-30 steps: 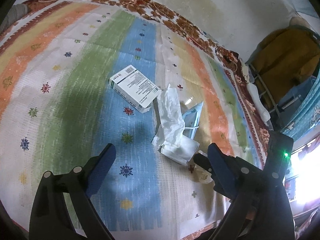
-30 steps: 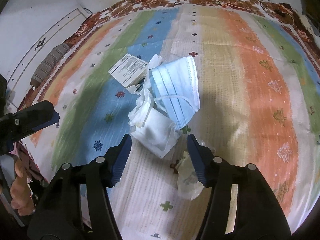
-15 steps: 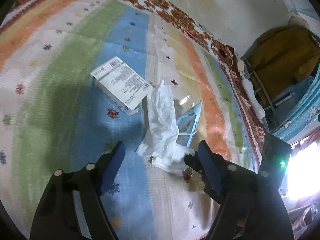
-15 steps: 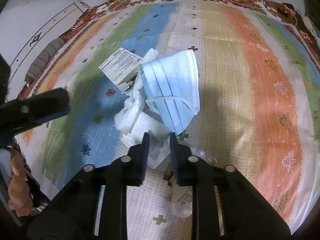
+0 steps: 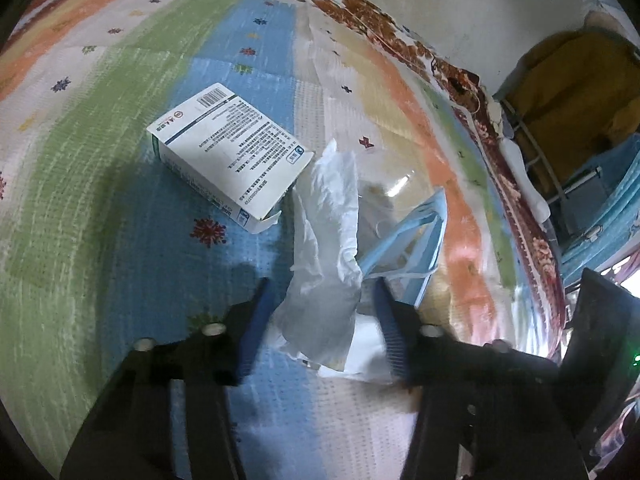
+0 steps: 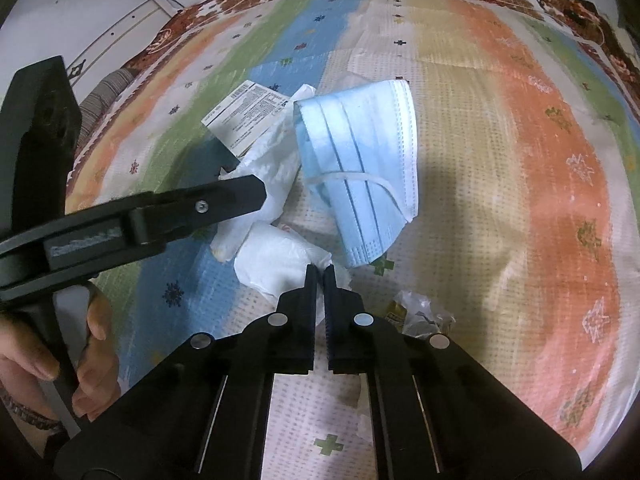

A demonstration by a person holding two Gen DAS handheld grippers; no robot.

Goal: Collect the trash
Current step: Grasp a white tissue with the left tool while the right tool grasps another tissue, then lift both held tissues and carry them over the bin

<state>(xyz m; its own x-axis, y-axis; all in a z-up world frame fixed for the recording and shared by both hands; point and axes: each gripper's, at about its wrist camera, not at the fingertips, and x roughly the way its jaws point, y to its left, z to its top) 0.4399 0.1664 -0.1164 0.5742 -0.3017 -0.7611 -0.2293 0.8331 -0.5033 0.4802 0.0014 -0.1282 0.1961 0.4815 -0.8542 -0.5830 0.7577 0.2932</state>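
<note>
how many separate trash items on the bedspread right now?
5, maybe more hidden. Medicine box farthest left; long crumpled tissue between the left gripper's fingers; folded tissue pinched by right gripper; blue face mask beside them; clear wrapper nearest.

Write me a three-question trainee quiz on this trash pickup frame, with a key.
1. True or false: the left gripper is open, with its fingers on either side of the crumpled tissue.
2. What do the right gripper fingers pinch? A) the blue mask B) the folded tissue wad C) the clear wrapper
3. Which item on the striped bedspread shows a barcode?
Key: 1 true; 2 B; 3 the white box.
</note>
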